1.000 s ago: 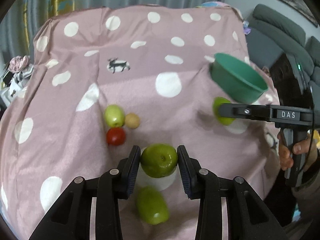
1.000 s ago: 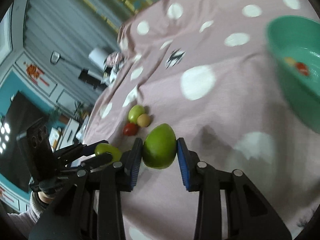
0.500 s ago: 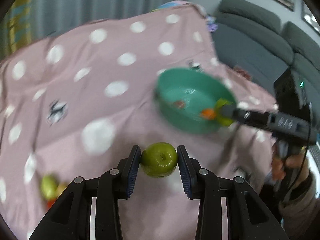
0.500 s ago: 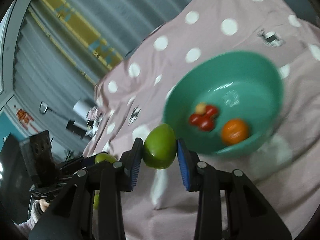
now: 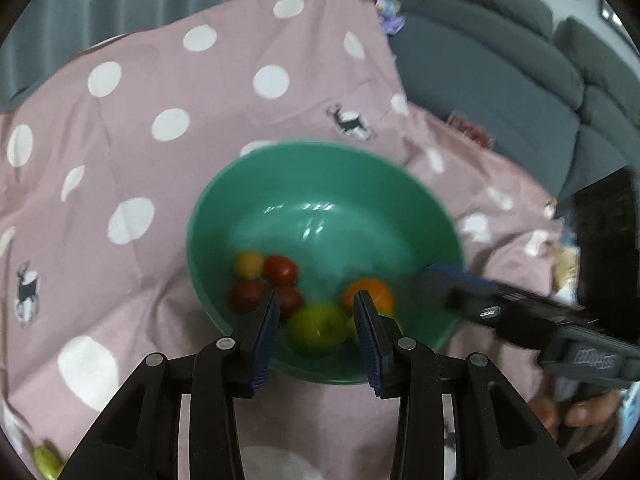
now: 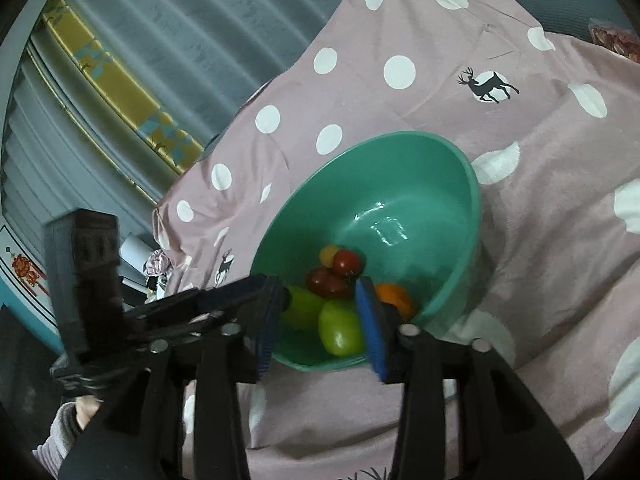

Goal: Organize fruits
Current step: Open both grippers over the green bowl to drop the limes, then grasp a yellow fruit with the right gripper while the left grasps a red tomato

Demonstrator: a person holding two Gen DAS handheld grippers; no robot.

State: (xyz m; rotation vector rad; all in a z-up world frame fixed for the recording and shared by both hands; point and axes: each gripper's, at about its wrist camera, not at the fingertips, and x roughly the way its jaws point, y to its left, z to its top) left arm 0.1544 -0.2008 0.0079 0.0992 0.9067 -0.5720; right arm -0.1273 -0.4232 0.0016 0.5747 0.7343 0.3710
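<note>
Both hand-held grippers reach over the green bowl at mid-frame on the pink dotted cloth. The left hand-held gripper looks spread around a green apple lying inside. The right hand-held gripper has just been opening; its green fruit rests in the bowl against one pad.

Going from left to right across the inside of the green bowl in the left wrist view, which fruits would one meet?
Yellow cherry tomato → upper red cherry tomato → green fruit between the left gripper's fingers → orange fruit. The two lower red tomatoes are left out, since they overlap the others.
</note>
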